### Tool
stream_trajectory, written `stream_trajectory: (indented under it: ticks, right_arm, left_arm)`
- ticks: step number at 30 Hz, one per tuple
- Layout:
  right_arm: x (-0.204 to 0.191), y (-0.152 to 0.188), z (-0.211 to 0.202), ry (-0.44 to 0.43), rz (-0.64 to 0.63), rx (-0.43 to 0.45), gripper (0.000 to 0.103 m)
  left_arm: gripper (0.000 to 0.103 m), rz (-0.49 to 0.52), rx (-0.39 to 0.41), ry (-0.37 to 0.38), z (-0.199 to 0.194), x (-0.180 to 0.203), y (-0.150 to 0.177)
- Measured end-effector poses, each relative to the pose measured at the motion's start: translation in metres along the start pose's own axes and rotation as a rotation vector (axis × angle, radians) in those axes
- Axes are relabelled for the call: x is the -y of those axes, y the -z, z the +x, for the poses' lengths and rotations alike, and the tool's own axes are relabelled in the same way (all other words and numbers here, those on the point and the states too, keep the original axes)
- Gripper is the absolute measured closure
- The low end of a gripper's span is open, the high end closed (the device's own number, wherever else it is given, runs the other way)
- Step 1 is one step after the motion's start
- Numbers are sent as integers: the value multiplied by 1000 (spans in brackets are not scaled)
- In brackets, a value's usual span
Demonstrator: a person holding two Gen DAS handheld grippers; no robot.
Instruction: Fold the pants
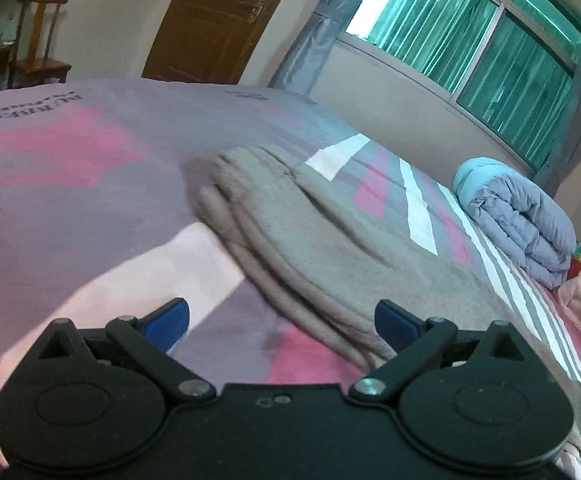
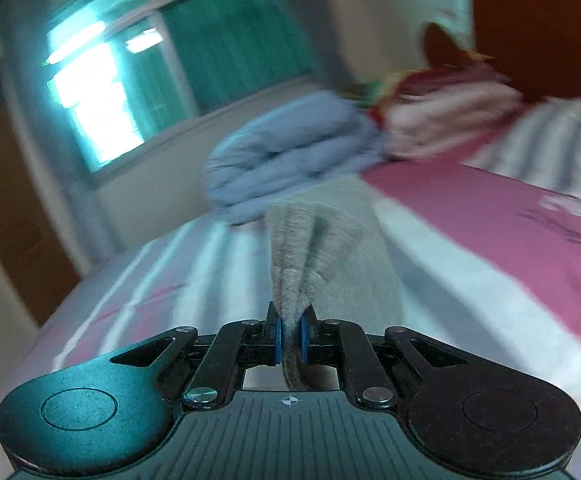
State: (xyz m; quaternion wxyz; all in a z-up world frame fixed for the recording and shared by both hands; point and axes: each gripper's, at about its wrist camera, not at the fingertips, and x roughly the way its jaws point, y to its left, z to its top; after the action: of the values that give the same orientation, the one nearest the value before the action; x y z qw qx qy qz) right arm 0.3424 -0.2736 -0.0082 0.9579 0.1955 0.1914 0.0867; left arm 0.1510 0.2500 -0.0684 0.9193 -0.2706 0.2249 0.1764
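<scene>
- The pants [image 1: 310,248], a grey-beige fleecy fabric, lie in soft stacked layers on the bed sheet [image 1: 70,184], a smooth cotton printed with pink, lilac and white blocks.
- The left gripper [image 1: 282,322] hovers at their near edge, blue pads wide apart and holding nothing.
- The right gripper [image 2: 289,336] is pinched tight on a fuzzy ridge of the pants [image 2: 330,256].
- A puffy blue-lilac quilt [image 1: 522,224] sits rolled at the far right.
</scene>
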Motion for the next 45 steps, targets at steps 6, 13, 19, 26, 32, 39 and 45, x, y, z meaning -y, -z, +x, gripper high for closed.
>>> stream_trajectory:
  ticks: [6,13,19,26,32,39,45]
  right_arm:
    - [-119,77,37,-192,-105,-140,94]
    - [-199,185,37,-326,-383,-325,39]
    - [-189,174,15,-423,-335,-273,45]
    - [-136,117,29,-200,-81,-188,85]
    - [-53,85,3,0,-16,-97,85]
    - [-12,90,8,-17,53,-167,85]
    - [-11,68,25,-25,40,-140,85]
  left_arm:
    - [9,25,-10,-13,-12,-18,1]
    - [9,43,-11,-13,-18,-23,6]
    - [7,26,-3,-18,-14,-14,9]
    - [7,35,9,1,-13,-2,5]
    - [7,41,-6,-11,-2,8,8]
    - [7,123,2,13,3,45,8]
    - [7,255,8,82,24,120,3]
